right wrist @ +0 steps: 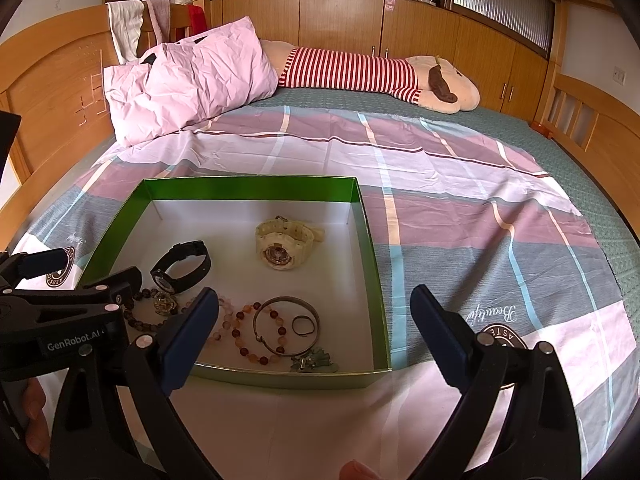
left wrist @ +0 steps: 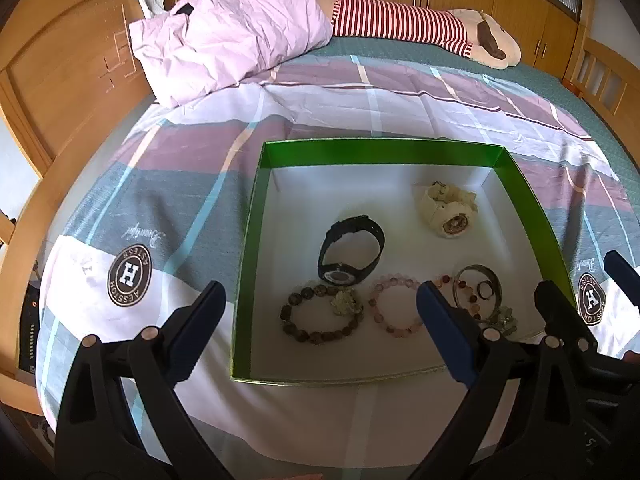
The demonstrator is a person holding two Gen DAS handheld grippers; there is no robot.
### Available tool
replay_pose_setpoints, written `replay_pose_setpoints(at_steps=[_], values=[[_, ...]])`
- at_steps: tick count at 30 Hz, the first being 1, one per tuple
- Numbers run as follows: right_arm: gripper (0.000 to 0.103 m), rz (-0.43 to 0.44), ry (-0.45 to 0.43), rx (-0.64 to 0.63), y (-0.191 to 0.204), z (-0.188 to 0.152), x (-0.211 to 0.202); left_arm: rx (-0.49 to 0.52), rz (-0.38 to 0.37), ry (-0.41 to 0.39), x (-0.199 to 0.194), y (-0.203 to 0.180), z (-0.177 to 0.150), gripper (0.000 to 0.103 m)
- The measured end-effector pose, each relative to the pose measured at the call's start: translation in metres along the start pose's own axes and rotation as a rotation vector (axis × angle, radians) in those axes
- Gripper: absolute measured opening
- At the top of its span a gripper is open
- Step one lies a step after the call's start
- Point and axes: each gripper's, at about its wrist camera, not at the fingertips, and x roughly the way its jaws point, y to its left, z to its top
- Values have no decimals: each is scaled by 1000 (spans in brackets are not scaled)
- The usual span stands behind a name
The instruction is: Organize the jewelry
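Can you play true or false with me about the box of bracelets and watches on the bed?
1. The green box has two watches inside. True: a black watch and a cream watch.
2. The left gripper is squeezing a bracelet. False: it is open and holds nothing.
3. The small ring lies inside the metal bangle. True.
4. The box has a lid on. False: it is open on top.
5. The right gripper is open. True.
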Motion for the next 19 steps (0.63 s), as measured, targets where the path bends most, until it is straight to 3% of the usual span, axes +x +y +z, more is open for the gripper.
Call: replay_pose_setpoints(at_steps=[19], values=[[96,0,5,-10,-2,-1,2,-8,-2,22,4,2,0,98]])
